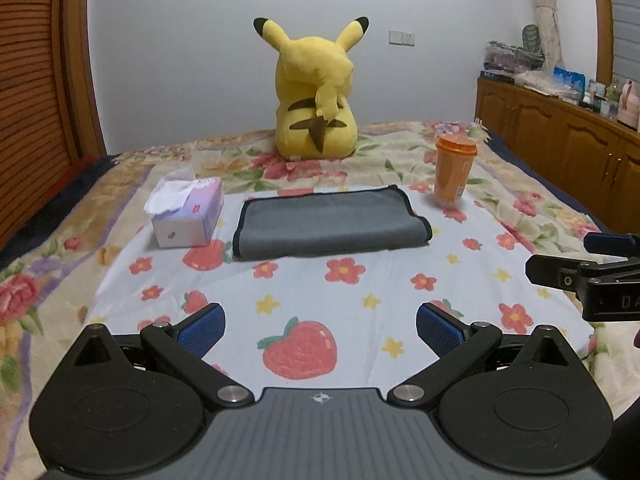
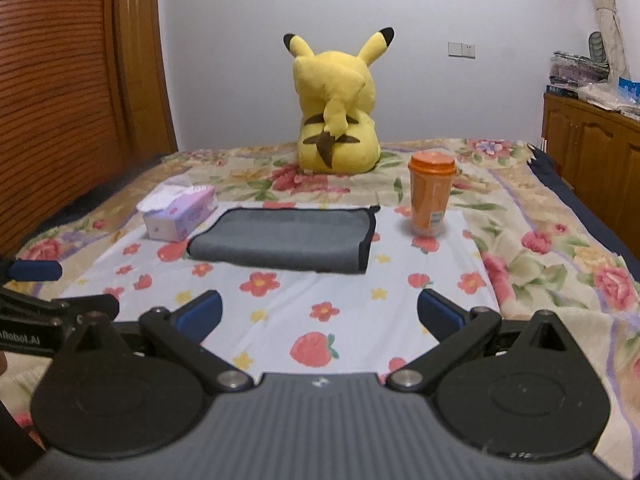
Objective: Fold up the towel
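Observation:
A grey towel with black edging point(image 1: 330, 222) lies folded flat on the flowered sheet, also in the right wrist view point(image 2: 284, 238). My left gripper point(image 1: 320, 330) is open and empty, held above the sheet well short of the towel. My right gripper point(image 2: 320, 314) is open and empty, also short of the towel. The right gripper shows at the right edge of the left wrist view point(image 1: 560, 260). The left gripper shows at the left edge of the right wrist view point(image 2: 68, 288).
A tissue box point(image 1: 188, 212) sits left of the towel. An orange lidded cup point(image 1: 454, 170) stands to its right. A yellow plush toy point(image 1: 316, 96) sits behind. A wooden cabinet point(image 1: 560, 136) stands at the right, a wooden headboard point(image 1: 36, 120) at the left.

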